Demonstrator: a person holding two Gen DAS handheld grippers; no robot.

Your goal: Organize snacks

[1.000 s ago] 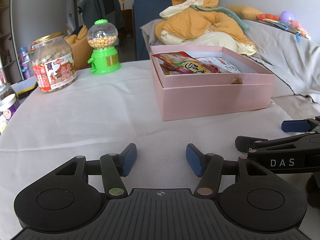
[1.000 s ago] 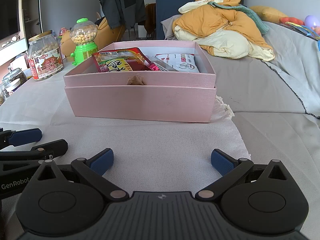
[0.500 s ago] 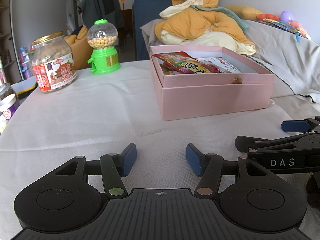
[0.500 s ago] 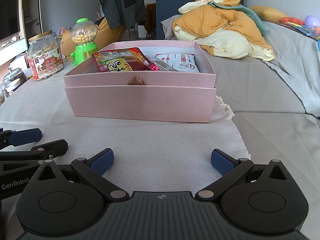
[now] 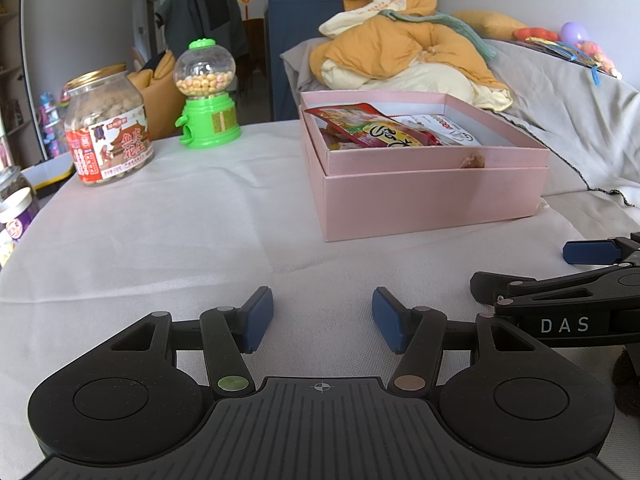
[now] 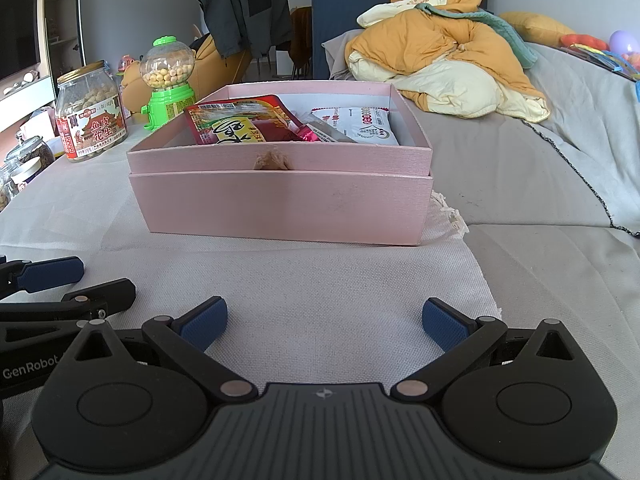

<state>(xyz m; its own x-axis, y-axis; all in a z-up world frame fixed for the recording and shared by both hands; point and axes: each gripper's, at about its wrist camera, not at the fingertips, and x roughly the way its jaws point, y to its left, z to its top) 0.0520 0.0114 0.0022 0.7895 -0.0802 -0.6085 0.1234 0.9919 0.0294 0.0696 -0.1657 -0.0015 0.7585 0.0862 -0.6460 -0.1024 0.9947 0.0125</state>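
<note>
Left gripper point(image 5: 322, 322) open over white cloth point(image 5: 180, 232), nothing between blue pads. Right gripper point(image 6: 324, 326) alongside, spread wider, likewise empty. "DAS" legible on the right gripper's side in the left view, "GenRobot" on the left gripper's side in the right view, its far end cut off at the frame edge.

Ahead of both, pink box point(image 6: 280, 208), lid off, seated in a slightly wider pink tray. Inside the box, red packet point(image 6: 240, 126) with large yellow-backed characters, lying partly over other packets, and a white packet point(image 6: 368, 126) with small print too fine to read. Lower contents hidden by the front wall. Small brown smudge or tuft on the front rim, nature unclear.

Left of the box, green candy dispenser point(image 5: 206, 96) and a gold-lidded jar point(image 5: 108, 124) with red label in Chinese characters. Further jars left of it, cropped.
</note>
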